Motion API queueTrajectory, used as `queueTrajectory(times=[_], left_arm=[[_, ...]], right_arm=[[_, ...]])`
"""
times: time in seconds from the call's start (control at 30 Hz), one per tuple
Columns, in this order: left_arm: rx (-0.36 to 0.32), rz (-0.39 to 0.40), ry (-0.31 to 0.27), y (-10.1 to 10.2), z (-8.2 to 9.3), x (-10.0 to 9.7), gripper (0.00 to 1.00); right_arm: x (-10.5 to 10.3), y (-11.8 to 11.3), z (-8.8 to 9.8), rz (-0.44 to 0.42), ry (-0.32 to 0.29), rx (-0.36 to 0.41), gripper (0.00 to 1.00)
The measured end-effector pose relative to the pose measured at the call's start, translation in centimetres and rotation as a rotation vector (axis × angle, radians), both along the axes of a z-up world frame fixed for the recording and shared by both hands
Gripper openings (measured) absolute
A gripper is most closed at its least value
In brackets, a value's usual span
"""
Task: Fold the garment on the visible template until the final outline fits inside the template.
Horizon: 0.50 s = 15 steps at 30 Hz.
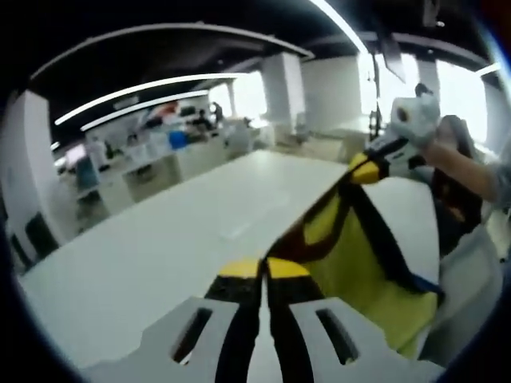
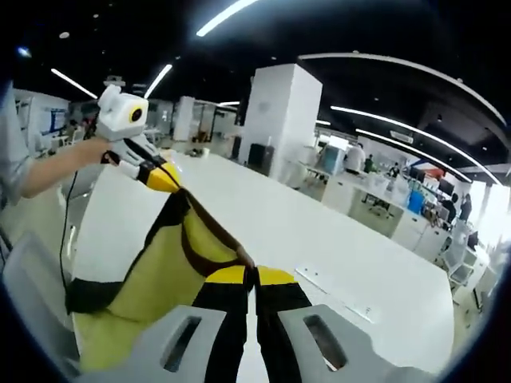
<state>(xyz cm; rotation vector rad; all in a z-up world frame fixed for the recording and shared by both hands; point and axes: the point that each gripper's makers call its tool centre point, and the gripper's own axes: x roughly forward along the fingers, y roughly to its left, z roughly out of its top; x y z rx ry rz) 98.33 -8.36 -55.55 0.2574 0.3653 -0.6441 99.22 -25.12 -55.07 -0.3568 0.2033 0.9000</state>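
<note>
A yellow garment (image 1: 351, 255) with dark trim hangs stretched in the air above the white table (image 1: 160, 247). In the left gripper view my left gripper (image 1: 263, 267) is shut on one edge of it. The right gripper (image 1: 366, 169) holds the far edge, up and to the right. In the right gripper view the garment (image 2: 152, 279) droops to the left, my right gripper (image 2: 254, 275) is shut on its dark-trimmed edge, and the left gripper (image 2: 164, 177) pinches the other end. Faint pale markings (image 2: 335, 291) lie on the table (image 2: 335, 239); I cannot tell whether they are the template.
A person's forearm (image 2: 48, 171) reaches in behind the left gripper. Grey chair backs (image 2: 32, 279) (image 1: 471, 271) stand at the table's near side. A white pillar (image 2: 279, 112) and office desks with people (image 2: 383, 183) lie beyond the far edge.
</note>
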Motion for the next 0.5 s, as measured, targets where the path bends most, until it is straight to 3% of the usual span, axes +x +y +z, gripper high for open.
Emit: queueTrajectory(times=[0.5], left_arm=[[0.004,0.024,0.064,0.3,-4.5,4.9,0.0]], right_arm=[[5.2,0.5,-5.2,-0.041,0.061,-0.041,0.02]])
